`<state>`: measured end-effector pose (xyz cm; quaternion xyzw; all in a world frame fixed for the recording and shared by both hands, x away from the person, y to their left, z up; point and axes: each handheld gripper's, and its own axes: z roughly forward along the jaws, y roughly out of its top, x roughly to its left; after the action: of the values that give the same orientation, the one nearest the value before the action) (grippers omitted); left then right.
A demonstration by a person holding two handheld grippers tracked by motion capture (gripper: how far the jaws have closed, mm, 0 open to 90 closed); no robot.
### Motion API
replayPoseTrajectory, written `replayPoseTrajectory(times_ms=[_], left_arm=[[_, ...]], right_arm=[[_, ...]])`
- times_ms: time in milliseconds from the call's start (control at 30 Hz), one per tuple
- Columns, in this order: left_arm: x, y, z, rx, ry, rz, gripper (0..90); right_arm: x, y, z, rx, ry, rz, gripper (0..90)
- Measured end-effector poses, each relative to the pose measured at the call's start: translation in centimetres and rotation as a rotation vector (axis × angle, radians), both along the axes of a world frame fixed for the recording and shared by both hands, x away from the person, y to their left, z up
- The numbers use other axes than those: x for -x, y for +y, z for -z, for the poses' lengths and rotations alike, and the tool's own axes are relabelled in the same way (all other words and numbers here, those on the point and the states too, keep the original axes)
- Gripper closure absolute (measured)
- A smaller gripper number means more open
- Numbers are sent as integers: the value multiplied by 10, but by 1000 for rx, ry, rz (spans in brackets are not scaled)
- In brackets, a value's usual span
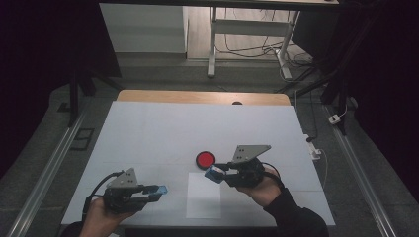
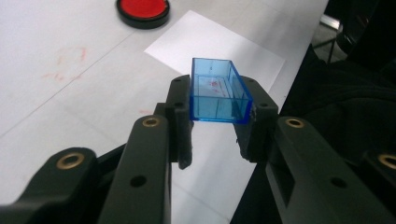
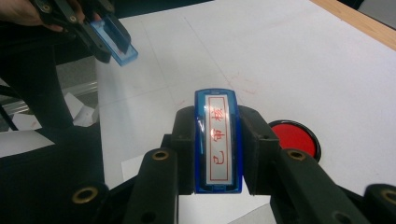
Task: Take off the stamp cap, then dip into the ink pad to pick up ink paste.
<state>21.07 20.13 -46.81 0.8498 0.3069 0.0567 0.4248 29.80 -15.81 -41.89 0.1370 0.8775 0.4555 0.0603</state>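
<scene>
Your right gripper (image 3: 218,144) is clamping the stamp (image 3: 218,140), face exposed for inking; your left gripper (image 2: 215,116) is gripping its removed cap (image 2: 217,91) aside.

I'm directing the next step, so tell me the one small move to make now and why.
Probably bring the right gripper down so the stamp meets the red ink pad. The stamp's lettered face is bare, its blue cap is off and clamped in the left gripper, and the pad lies open just beside the stamp.
</scene>
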Motion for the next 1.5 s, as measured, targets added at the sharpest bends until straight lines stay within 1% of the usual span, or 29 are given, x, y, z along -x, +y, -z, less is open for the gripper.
replayPoseTrajectory(times_ms=[67,300,367,533,600,800,1000,1067,1100,1133,1500], left_arm=[[3,6,1,14,-2,-23,687],[12,21,3,7,-25,-82,687],[15,25,3,11,-14,-102,687],[23,34,2,-10,-64,-142,687],[26,38,2,-11,-67,-158,687],[30,50,5,-5,-47,-198,687],[32,59,8,10,-11,-233,686],[32,62,8,20,-7,-240,686],[33,62,8,19,-8,-243,686],[33,63,8,17,-7,-246,686],[32,61,8,1,-2,-243,686]], right_arm=[[0,0,1,1,1,4,699],[-2,0,2,8,-1,18,699],[-3,0,3,8,-2,23,699],[-5,-1,4,14,-1,35,699],[-6,-1,5,15,-2,39,699],[-8,-1,7,24,-5,53,699],[-11,-3,8,25,-6,62,699],[-12,-4,8,24,-5,66,698],[-12,-5,8,29,-6,69,698],[-12,-5,8,22,-4,70,698],[-16,-3,9,36,-1,80,698]])
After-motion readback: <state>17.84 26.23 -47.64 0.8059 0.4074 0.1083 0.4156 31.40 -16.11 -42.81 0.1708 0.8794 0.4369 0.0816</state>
